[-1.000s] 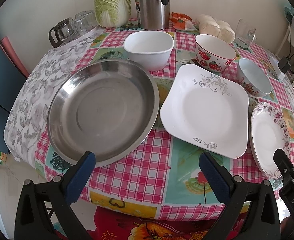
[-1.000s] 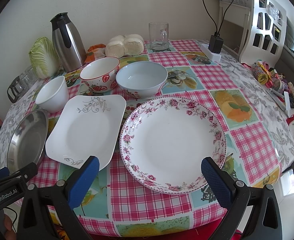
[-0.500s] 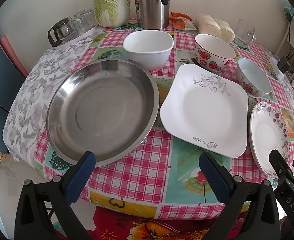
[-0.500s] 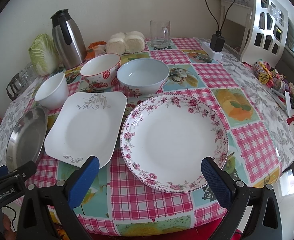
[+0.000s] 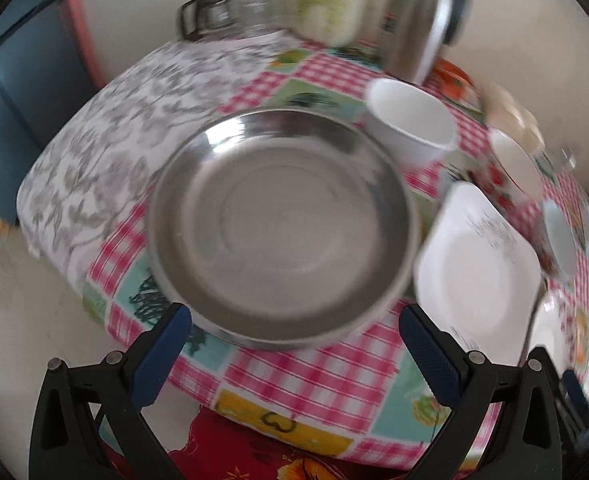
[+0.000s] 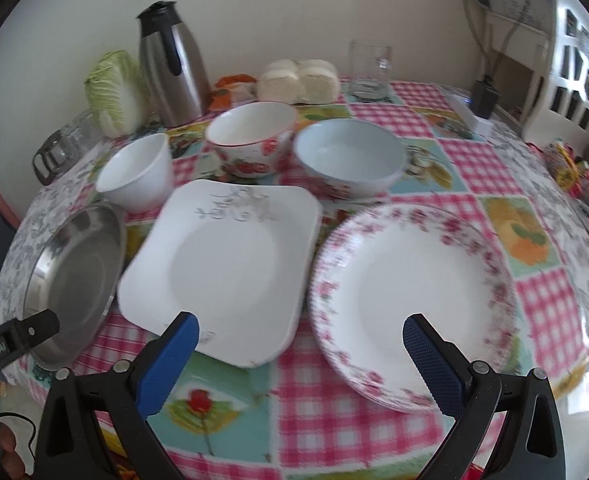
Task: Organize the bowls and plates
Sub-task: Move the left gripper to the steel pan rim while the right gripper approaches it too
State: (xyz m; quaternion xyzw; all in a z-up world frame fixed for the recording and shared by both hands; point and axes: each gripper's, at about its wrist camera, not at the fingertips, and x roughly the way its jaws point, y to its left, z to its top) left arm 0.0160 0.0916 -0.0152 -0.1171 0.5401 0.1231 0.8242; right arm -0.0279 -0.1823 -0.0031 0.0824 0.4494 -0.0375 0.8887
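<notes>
Right wrist: left gripper (image 6: 14,340) lettered "nRobot.AI"

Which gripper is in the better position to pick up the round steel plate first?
The left gripper. It is open and faces the round steel plate, with the near rim between its fingers. The right gripper, also open, faces the square white plate and the round flowered plate.

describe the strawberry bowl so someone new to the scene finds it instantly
Start at the steel thermos by the back wall. Three bowls stand in a row in front of it, behind the square white plate; take the middle one, the strawberry bowl. Only it has red strawberries outside and a red rim; the plain white bowl and pale blue bowl flank it.
</notes>
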